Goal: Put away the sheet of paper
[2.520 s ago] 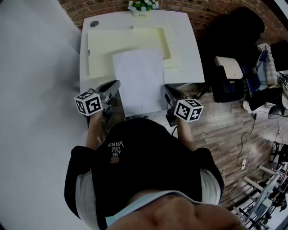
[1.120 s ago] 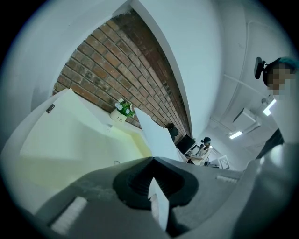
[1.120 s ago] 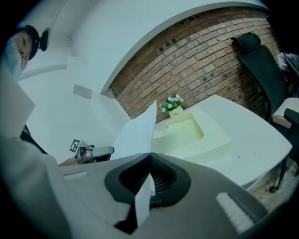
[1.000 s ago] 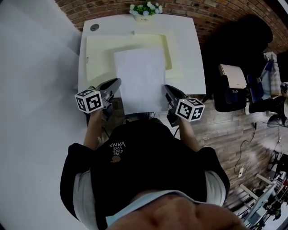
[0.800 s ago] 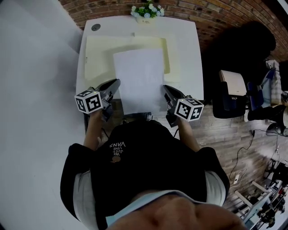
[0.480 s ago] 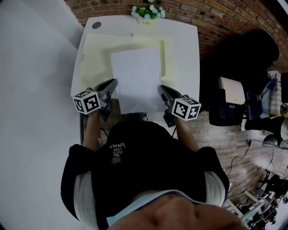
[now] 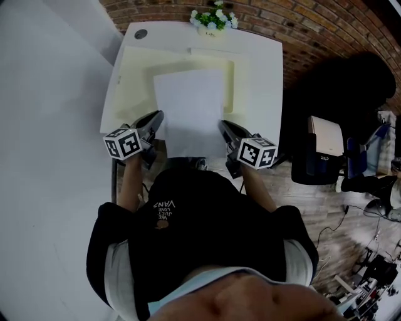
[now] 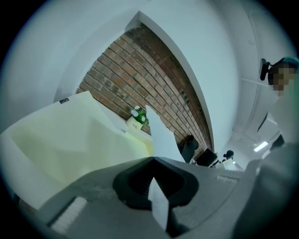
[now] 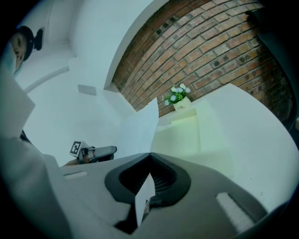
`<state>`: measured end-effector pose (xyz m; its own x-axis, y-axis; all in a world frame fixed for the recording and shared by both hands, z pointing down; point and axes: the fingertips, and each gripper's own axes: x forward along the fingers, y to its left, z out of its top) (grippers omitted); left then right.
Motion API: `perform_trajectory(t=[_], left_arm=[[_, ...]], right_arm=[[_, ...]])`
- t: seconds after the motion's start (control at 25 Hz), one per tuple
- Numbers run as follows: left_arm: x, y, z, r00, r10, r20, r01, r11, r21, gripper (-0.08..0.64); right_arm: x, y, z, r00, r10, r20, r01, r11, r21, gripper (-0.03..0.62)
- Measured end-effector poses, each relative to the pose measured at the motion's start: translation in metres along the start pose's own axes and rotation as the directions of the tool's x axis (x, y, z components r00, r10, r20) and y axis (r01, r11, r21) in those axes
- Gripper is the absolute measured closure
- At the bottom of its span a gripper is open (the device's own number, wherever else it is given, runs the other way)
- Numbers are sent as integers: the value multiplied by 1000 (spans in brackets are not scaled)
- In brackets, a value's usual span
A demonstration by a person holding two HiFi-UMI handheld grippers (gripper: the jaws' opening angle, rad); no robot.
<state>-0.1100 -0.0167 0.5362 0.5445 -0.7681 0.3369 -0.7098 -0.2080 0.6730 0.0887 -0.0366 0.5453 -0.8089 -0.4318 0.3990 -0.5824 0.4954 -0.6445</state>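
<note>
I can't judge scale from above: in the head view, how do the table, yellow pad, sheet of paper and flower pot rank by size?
Largest first:
1. table
2. yellow pad, partly covered
3. sheet of paper, held nearer the camera, so its gap to the pad is unsure
4. flower pot

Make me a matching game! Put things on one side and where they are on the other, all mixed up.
Things:
1. sheet of paper
2. flowers
3. yellow folder

Places:
A. at the far edge of the table, by the brick wall
B. lying flat on the table
C. pinched at its near corners by the left gripper and right gripper

Pairs: 1-C, 2-A, 3-B
</note>
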Motion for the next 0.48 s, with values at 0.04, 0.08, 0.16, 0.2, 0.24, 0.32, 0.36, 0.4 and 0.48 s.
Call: perform_trajectory(t=[0.04,0.08,0.16,0.2,0.24,0.32,0.36,0.4,0.48], left_arm=[[2,3,3,1000,-1,5,1,1000,-3,561],[4,6,5,1000,-1,9,1,1000,-4,561],[8,12,12,1000,-1,15,1,1000,-6,561],[9,15,16,1000,1,19,0,1000,-7,561],[11,19,21,1000,3,24,-3,1000,-8,561],[15,26,32,999,8,40,-8,1000,-8,561],[18,29,37,999,9,49,-8,1000,-6,561],[21,32,41,998,8,58,-8,1000,-4,561],[27,37,49,997,7,73,-7,1000,1,561]], right_arm=[[4,-1,1,1000,-4,-1,4,1000,2,591],[7,-2,3,1000,-10,-2,10,1000,3,591],[15,-3,7,1000,-20,-4,20,1000,2,591],[19,-2,11,1000,-24,-2,24,1000,2,591],[24,-2,15,1000,-26,1,26,1000,3,591],[32,-2,23,999,-31,9,31,1000,2,591],[36,-2,26,999,-34,14,34,999,2,591],[39,-3,29,999,-38,20,38,999,2,591],[45,-4,35,998,-48,31,48,999,5,591]])
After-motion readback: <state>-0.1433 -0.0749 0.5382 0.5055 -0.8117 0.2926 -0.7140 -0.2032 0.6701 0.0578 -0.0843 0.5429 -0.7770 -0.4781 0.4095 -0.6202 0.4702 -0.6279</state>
